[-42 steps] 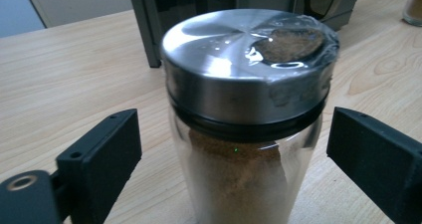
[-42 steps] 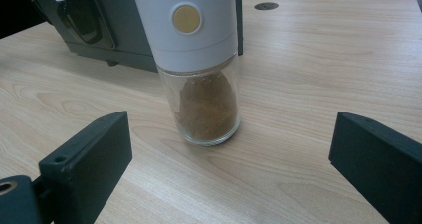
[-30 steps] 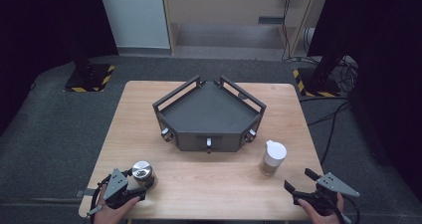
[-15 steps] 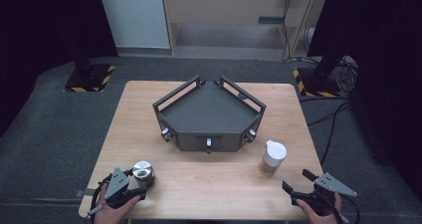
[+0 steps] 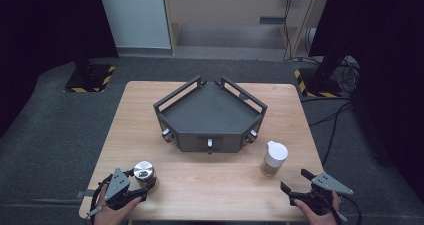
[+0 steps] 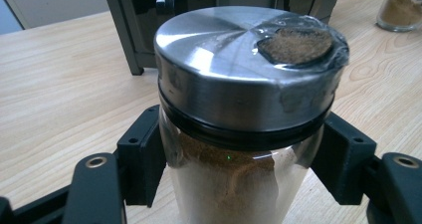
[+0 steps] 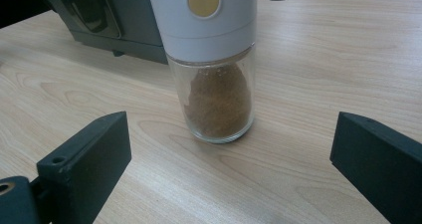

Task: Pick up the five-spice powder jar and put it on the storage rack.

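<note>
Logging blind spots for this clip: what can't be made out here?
- Jar base: left gripper view, cut off by the bottom edge.
- Shaker top: right gripper view, cut off by the top edge.
- Tray front fittings: high view, too small to identify.

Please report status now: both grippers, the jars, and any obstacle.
Left gripper shut on steel-lidded jar. Right gripper open, short of white-capped jar. Nothing between them.

floor: grey carpet | table: light wood | bg: dark curtains, white panel
</note>
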`<action>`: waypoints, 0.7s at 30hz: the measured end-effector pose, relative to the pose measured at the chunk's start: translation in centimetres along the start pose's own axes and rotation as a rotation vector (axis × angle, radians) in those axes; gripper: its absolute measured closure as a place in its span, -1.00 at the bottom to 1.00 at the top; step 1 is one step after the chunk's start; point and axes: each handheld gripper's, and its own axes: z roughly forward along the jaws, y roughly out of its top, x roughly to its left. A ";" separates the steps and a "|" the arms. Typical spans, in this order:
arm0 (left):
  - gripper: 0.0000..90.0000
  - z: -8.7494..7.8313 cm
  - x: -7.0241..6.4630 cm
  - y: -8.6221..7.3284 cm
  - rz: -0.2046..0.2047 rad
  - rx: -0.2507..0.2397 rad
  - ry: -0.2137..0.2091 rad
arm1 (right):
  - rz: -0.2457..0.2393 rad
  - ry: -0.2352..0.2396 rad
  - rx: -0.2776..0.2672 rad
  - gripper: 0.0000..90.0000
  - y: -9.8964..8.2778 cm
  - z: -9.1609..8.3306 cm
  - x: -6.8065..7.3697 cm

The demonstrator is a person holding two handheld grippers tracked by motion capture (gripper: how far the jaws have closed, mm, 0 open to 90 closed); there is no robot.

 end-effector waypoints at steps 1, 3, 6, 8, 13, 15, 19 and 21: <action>-0.34 -0.1 0.0 0.0 -0.002 -0.003 -0.001 | -0.003 0.001 0.001 -0.93 0.0 0.0 0.0; -0.34 -0.2 0.0 0.1 -0.005 -0.007 -0.003 | -0.004 0.002 -0.001 -0.93 0.1 0.0 0.0; -0.34 -0.3 -0.2 0.4 0.005 -0.004 -0.002 | -0.007 0.004 -0.006 -0.93 0.1 -0.1 0.1; -0.34 -0.3 -0.2 0.4 0.007 -0.004 -0.002 | -0.007 0.003 -0.007 -0.93 0.1 -0.1 0.2; -0.34 -0.4 -0.2 0.5 -0.001 -0.001 -0.002 | -0.007 0.004 -0.004 -0.93 0.1 0.0 0.2; -0.34 -0.4 -0.2 0.5 -0.002 -0.002 -0.002 | -0.006 0.004 -0.005 -0.93 0.1 0.0 0.2; -0.34 -0.5 -0.2 0.6 -0.003 -0.006 -0.004 | -0.005 0.002 -0.007 -0.93 0.1 0.0 0.1; -0.34 -0.5 -0.2 0.7 -0.001 -0.005 -0.006 | -0.003 0.002 -0.005 -0.93 0.0 0.0 0.1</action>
